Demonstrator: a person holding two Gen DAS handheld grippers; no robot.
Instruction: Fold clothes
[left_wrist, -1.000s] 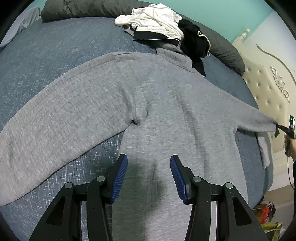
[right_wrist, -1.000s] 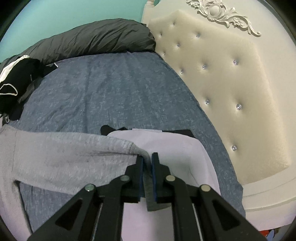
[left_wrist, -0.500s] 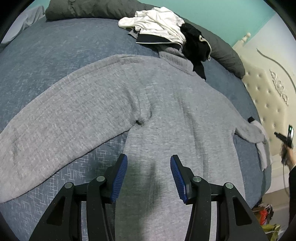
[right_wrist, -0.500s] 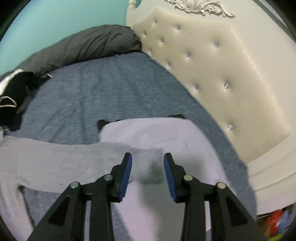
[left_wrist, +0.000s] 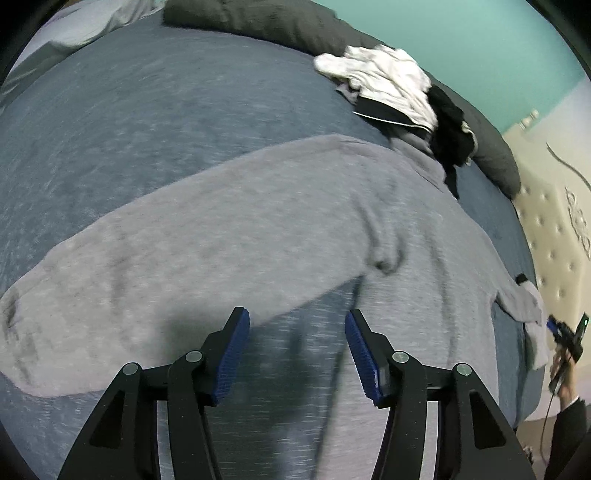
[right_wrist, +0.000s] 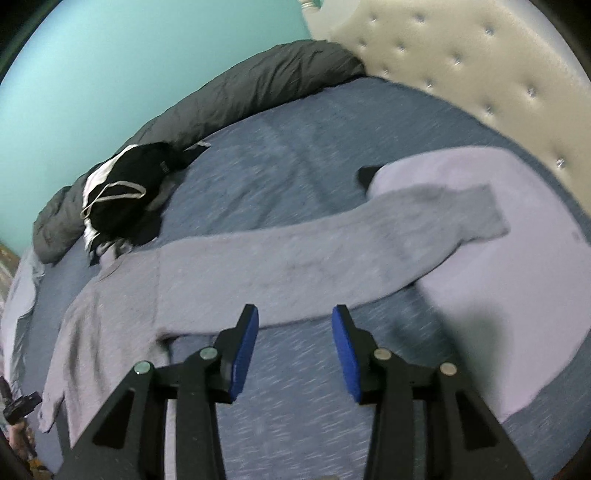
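A grey long-sleeved sweater (left_wrist: 303, 206) lies spread flat on the blue bedspread (left_wrist: 140, 110), sleeves stretched out to both sides. My left gripper (left_wrist: 297, 354) hovers open above the gap between the left sleeve and the body, holding nothing. In the right wrist view the same sweater (right_wrist: 258, 266) shows its right sleeve lying loose, cuff resting on a pale lilac pillow (right_wrist: 517, 266). My right gripper (right_wrist: 295, 350) is open above the bedspread (right_wrist: 295, 162), just below that sleeve. The right gripper also shows at the far right of the left wrist view, held by a hand.
A pile of white and black clothes (left_wrist: 399, 92) sits by the sweater's collar, against a dark grey duvet roll (left_wrist: 258, 22). A cream tufted headboard (right_wrist: 461, 55) borders the bed on the right. The wall (right_wrist: 92, 66) is turquoise.
My right gripper let go of the sleeve cuff, opened and pulled back; the sleeve now lies on the pillow. My left gripper swung left over the sleeve, staying open.
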